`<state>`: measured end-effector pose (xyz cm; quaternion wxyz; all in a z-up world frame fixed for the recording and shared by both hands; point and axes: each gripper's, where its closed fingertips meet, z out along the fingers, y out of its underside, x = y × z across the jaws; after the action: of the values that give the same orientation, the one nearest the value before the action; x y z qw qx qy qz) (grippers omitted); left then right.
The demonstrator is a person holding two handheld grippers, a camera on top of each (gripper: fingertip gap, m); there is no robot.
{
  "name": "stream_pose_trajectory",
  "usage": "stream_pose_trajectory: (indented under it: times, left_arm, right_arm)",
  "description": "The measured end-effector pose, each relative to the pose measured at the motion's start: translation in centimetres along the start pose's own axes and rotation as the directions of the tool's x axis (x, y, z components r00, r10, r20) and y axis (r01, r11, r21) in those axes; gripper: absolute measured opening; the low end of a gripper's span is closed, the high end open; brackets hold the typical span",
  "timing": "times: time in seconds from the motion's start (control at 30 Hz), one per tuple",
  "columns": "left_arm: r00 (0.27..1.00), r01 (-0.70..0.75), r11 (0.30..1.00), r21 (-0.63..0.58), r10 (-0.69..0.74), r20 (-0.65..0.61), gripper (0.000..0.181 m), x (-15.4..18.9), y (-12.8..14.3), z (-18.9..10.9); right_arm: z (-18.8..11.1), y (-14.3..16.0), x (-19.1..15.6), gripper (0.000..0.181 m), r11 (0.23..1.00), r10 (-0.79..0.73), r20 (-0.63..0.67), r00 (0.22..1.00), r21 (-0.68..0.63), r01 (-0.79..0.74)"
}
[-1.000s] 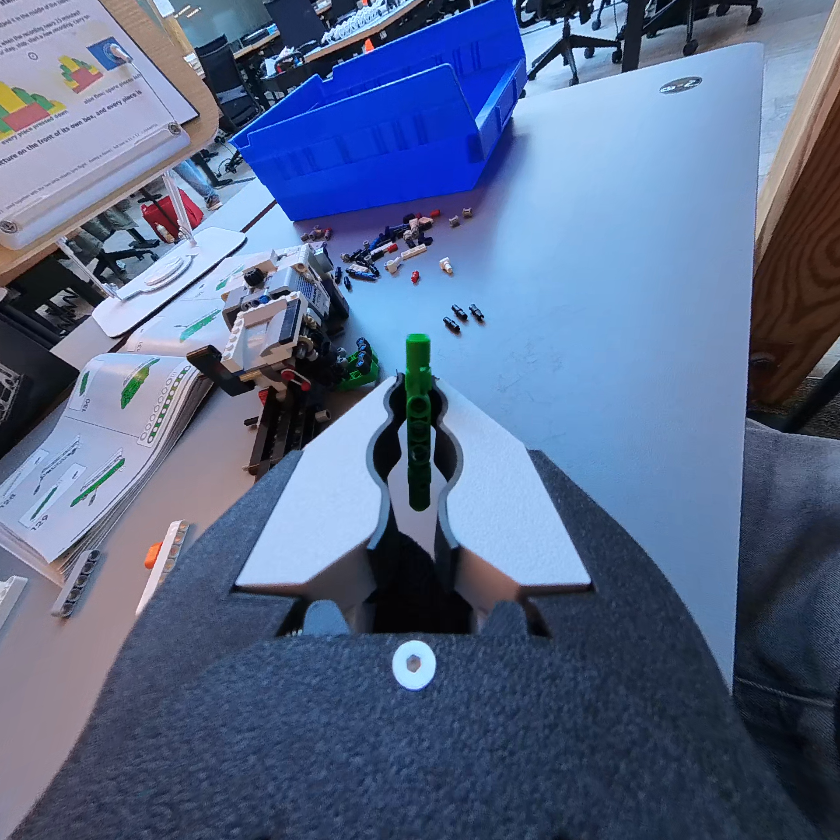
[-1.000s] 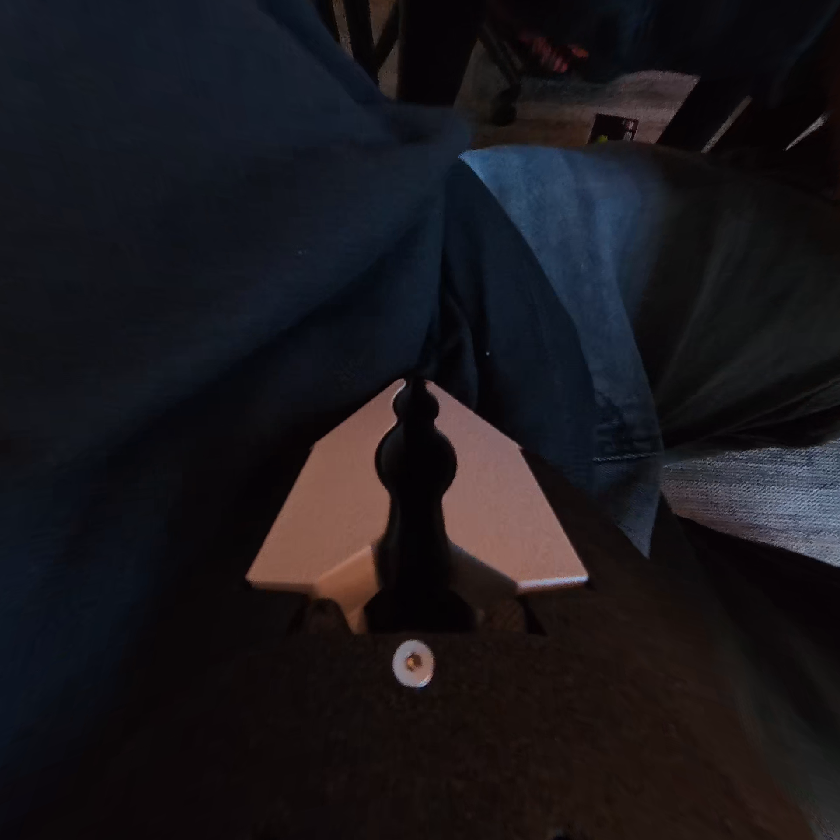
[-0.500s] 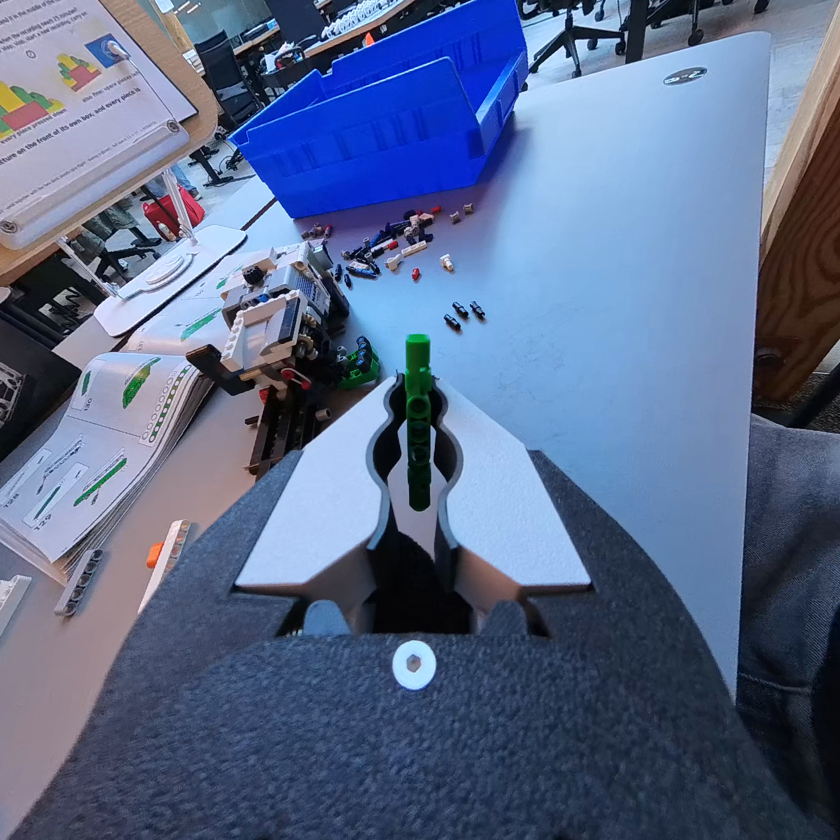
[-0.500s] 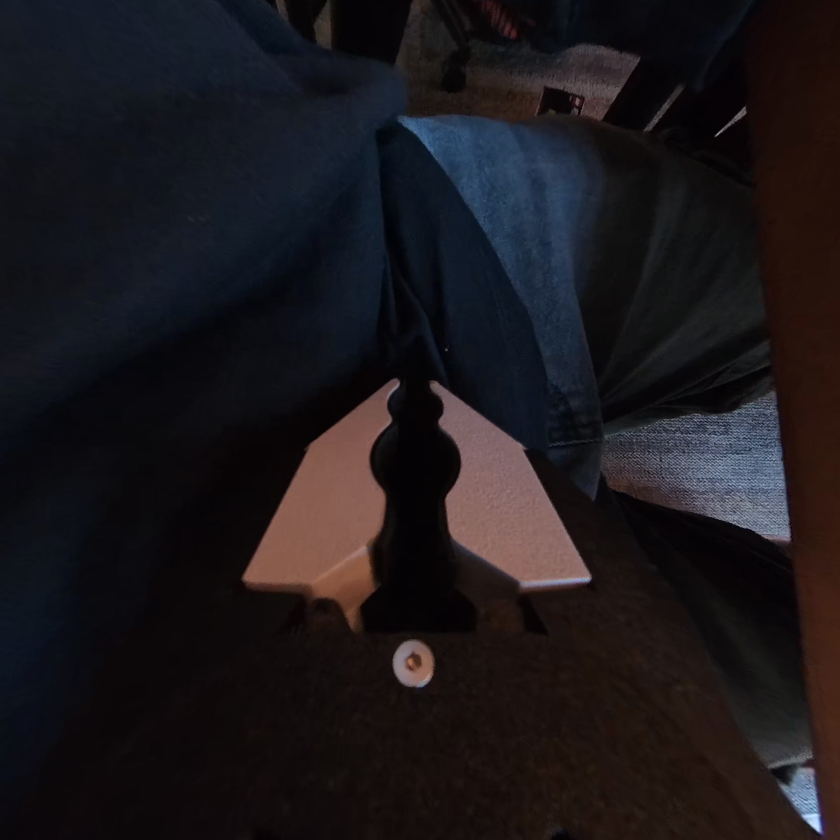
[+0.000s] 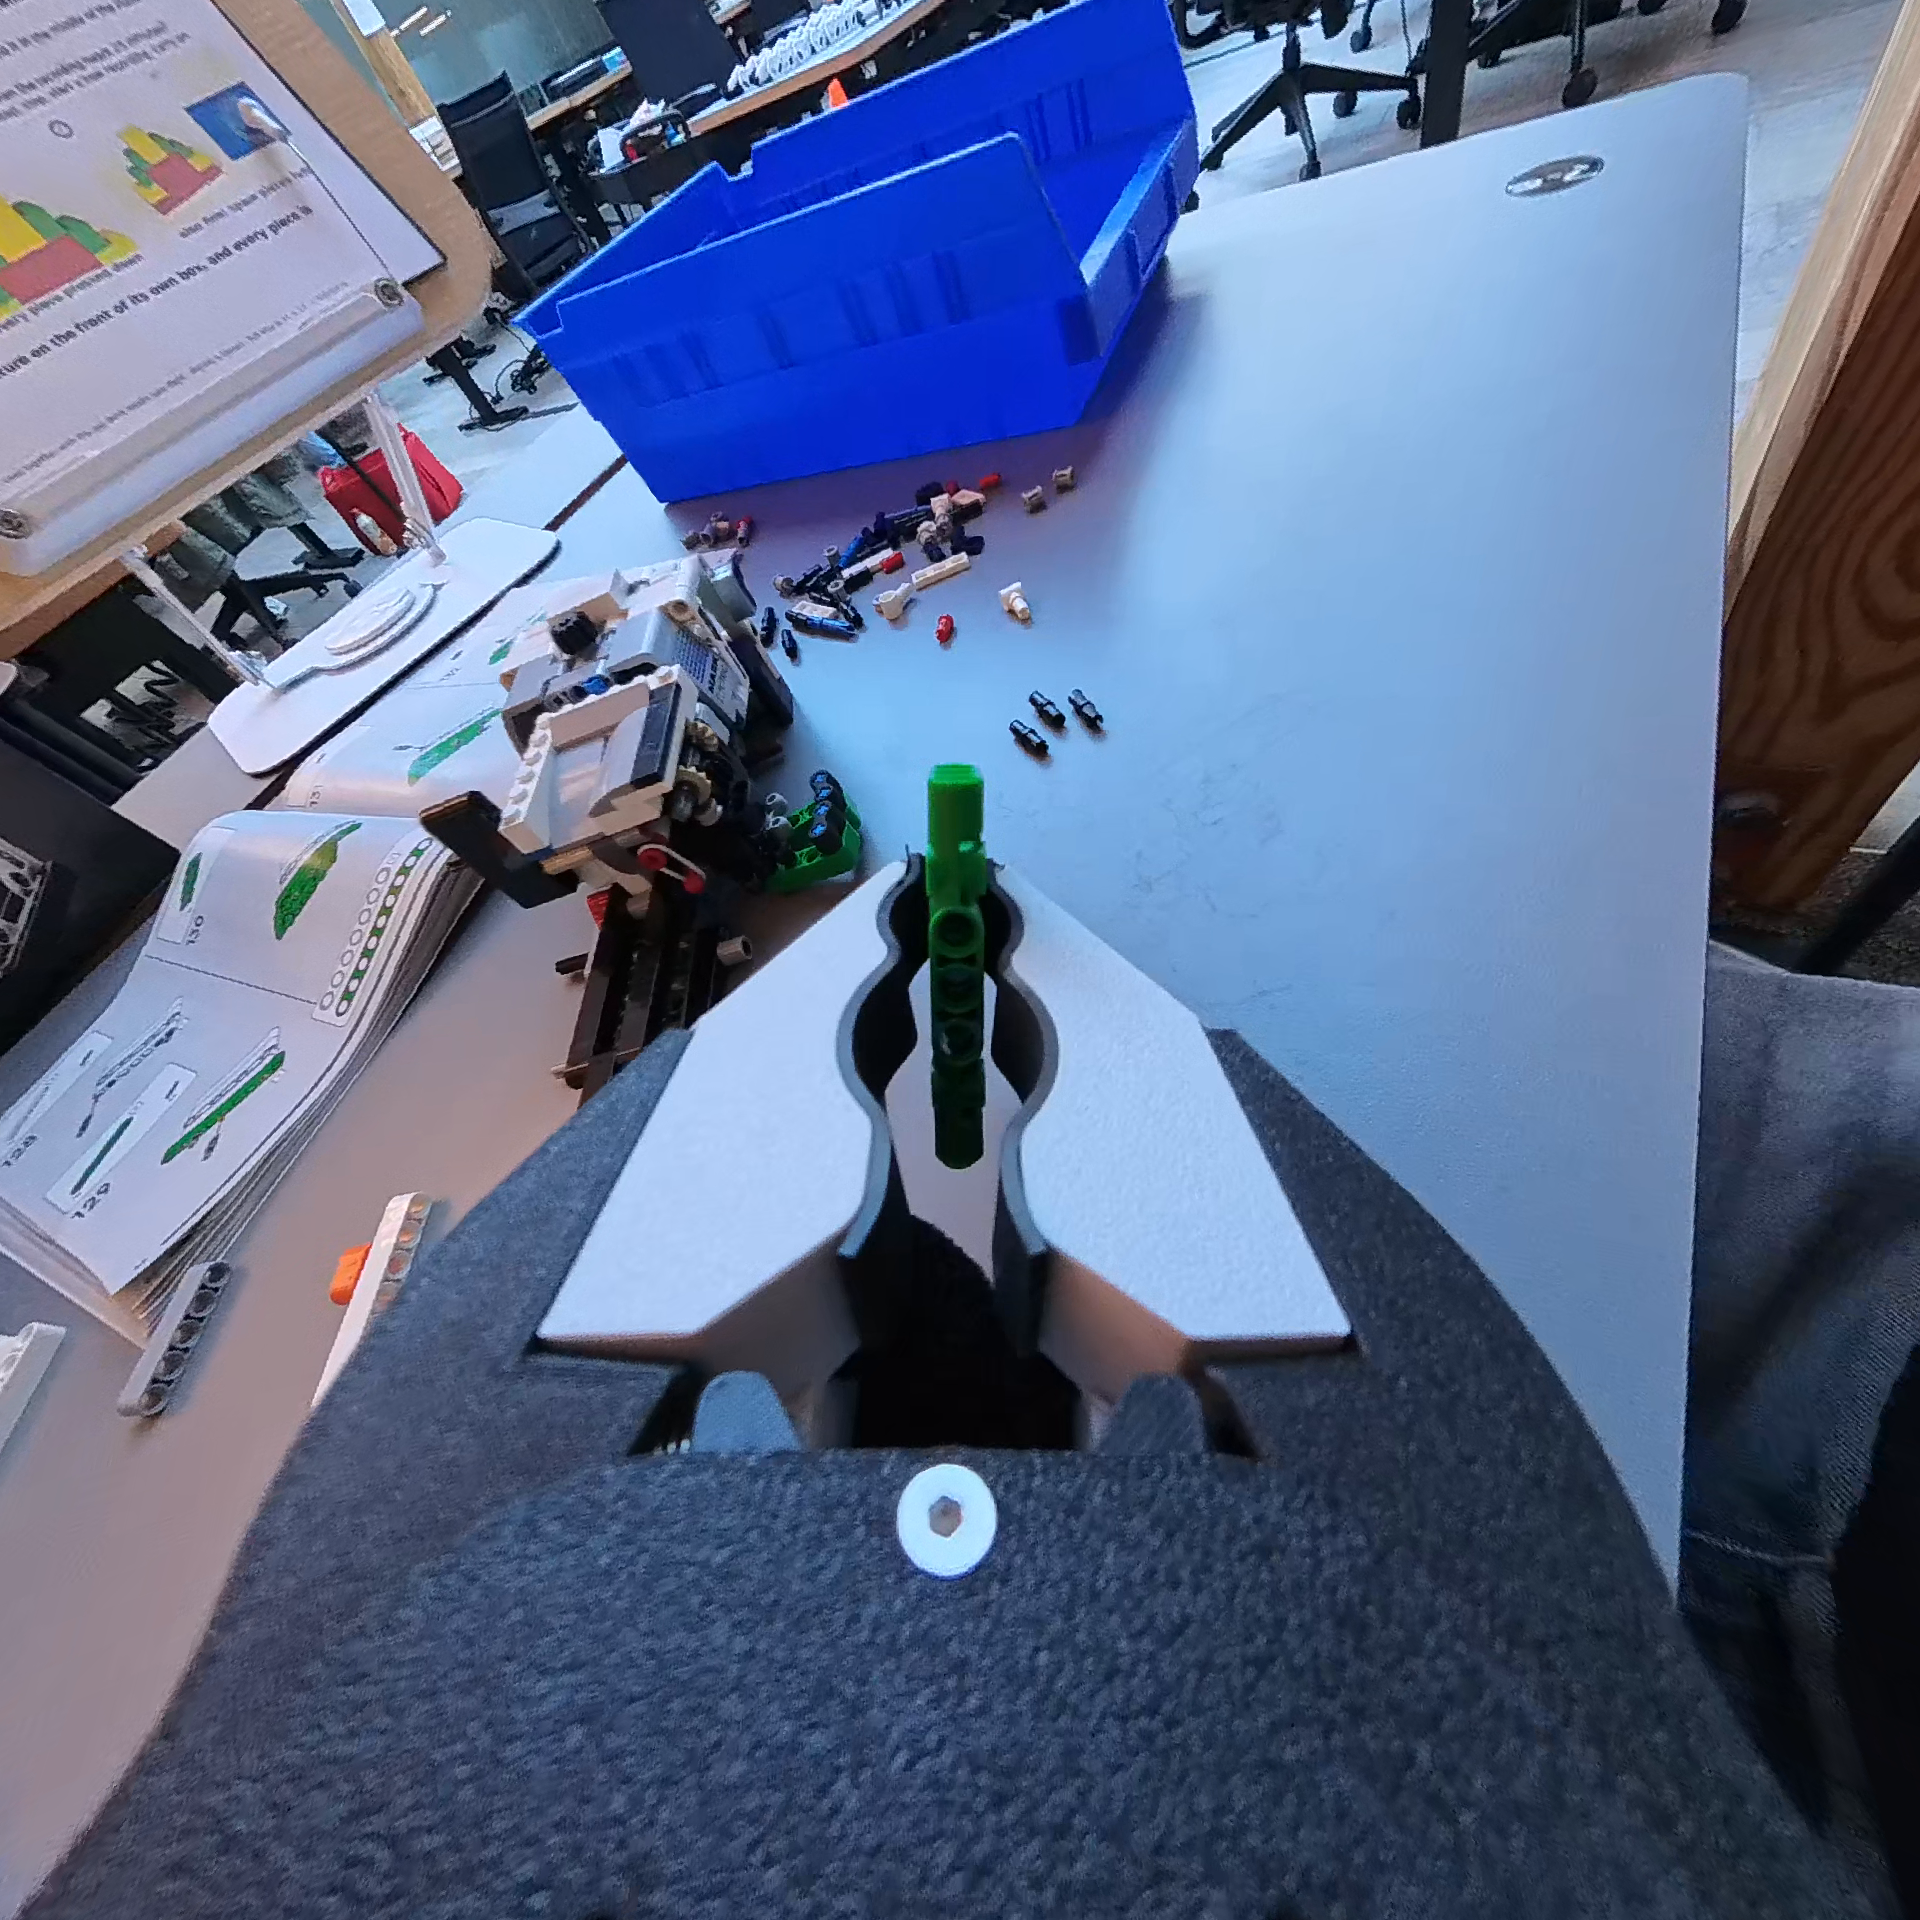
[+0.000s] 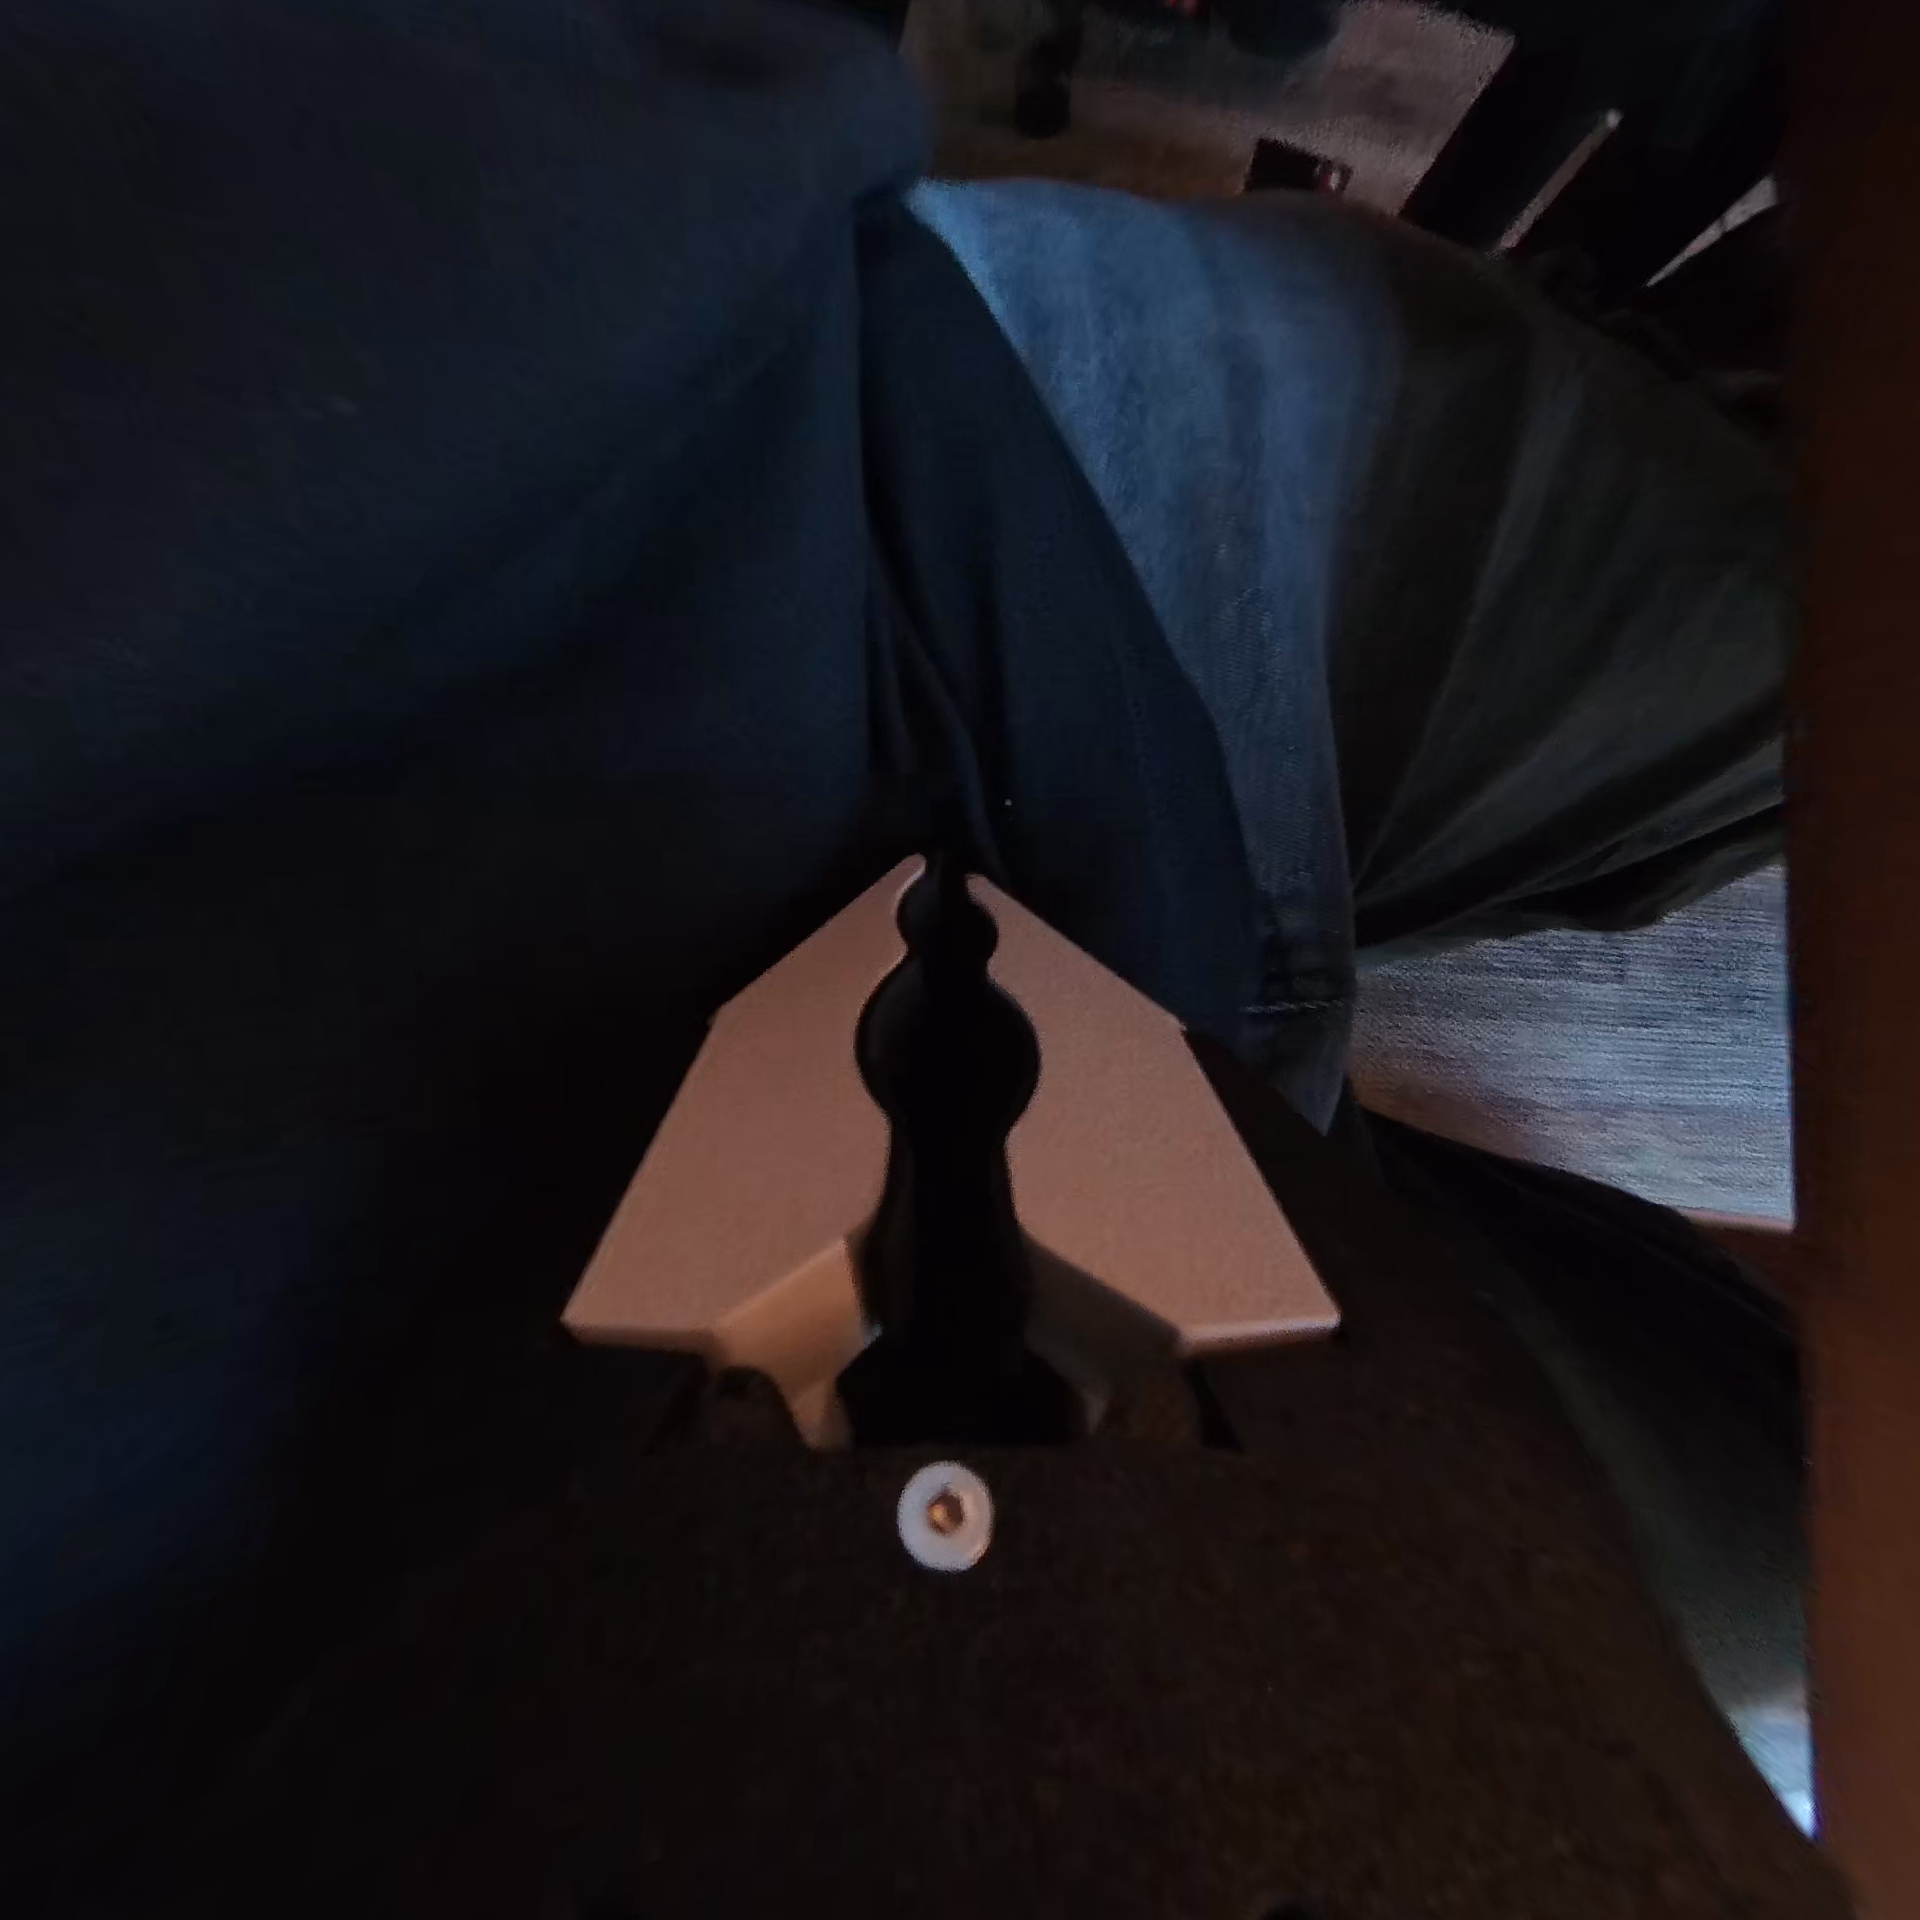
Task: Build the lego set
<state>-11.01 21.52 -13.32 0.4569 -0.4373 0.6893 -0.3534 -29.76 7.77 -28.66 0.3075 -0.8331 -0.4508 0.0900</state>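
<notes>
My left gripper (image 5: 954, 868) is shut on a green lego beam (image 5: 954, 935) that sticks out past the fingertips, held above the grey table (image 5: 1403, 623). The partly built lego model (image 5: 634, 748), white, grey and black, stands to the left ahead of it, with a small green piece (image 5: 816, 836) beside it. Three black pins (image 5: 1055, 717) lie just beyond the beam. My right gripper (image 6: 940, 883) is shut and empty, down in the dark below the table, pointing at a person's jeans (image 6: 1143, 468).
A blue bin (image 5: 883, 301) stands at the back. Several small loose pieces (image 5: 904, 571) lie in front of it. An open instruction booklet (image 5: 208, 987) lies at the left, with loose beams (image 5: 177, 1330) near it. A sheet stand (image 5: 187, 260) and a wooden post (image 5: 1829, 520) flank the table. One gripper's finger ends stand about 25 cm off the other's.
The left gripper has barely moved, still holding the green beam. The right wrist view has shifted, bringing a dark wooden edge in at the right.
</notes>
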Motion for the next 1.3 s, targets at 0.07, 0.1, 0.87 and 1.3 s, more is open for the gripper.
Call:
stream_pose_trajectory:
  times: [0.07,0.1,0.87,1.3]
  left_arm:
    - [1.000,0.009,1.000,0.008,-0.009,-0.003,0.006,-0.1,-0.1,-0.1]
    - [1.000,0.012,1.000,0.009,-0.012,-0.005,0.006,-0.1,-0.1,-0.1]
    - [1.000,0.004,1.000,0.010,-0.004,-0.009,0.006,0.1,-0.1,-0.1]
    - [1.000,-0.007,1.000,0.005,0.007,-0.006,0.006,0.1,-0.1,0.0]
  right_arm:
    - [-1.4,-0.9,-0.1,0.000,0.996,0.057,0.028,0.998,0.072,-0.058]
    - [-2.2,-1.2,0.1,0.000,0.991,0.081,0.030,0.996,0.105,-0.084]
    - [0.0,0.8,-0.4,0.001,0.981,0.187,0.021,0.982,-0.060,-0.185]
    - [1.9,1.8,-0.9,0.000,0.982,0.155,-0.093,0.984,-0.091,-0.163]
